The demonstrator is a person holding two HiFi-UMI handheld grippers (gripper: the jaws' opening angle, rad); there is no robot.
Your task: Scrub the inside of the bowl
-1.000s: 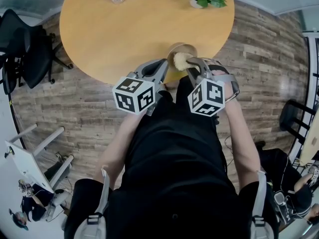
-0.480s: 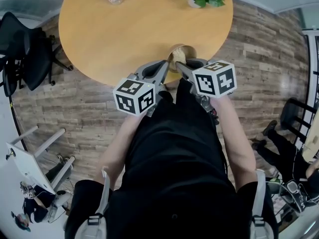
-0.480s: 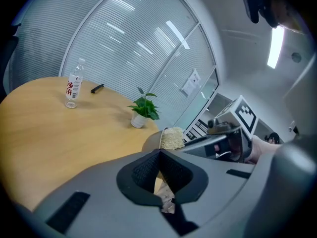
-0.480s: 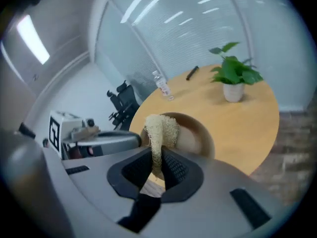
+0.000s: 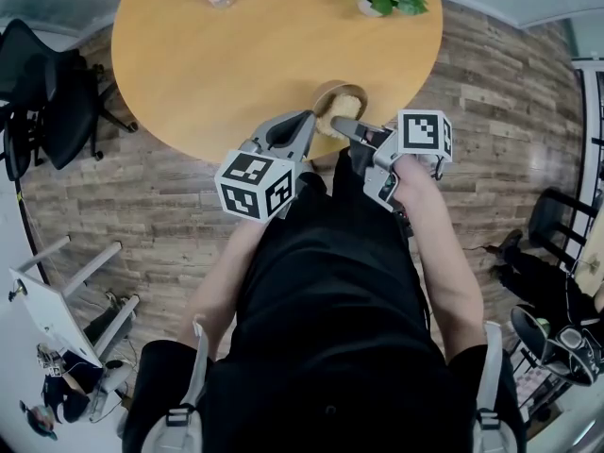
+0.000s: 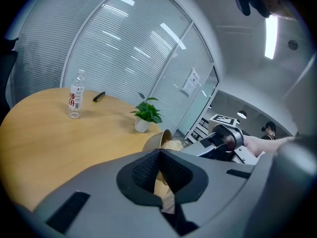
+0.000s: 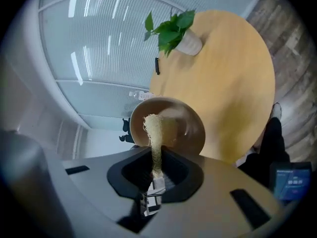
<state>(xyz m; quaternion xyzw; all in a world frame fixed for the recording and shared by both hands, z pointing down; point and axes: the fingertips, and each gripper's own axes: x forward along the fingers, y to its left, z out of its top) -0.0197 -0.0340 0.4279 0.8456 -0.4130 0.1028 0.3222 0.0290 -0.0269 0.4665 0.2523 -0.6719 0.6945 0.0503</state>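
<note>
Count: one bowl [image 7: 185,125], rim pinched by left claw [image 6: 161,177]; one scrubber [image 7: 152,128], pinched by right claw [image 7: 157,170].

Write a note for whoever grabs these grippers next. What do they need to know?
Left gripper: shut on the bowl rim, holding it tilted at the near edge of the table.
Right gripper: shut on the scrubber, whose end is inside the bowl.
Done: both things are picked up and brought together.
Left: scrub all round the inside. I can't tell how much is clean.
</note>
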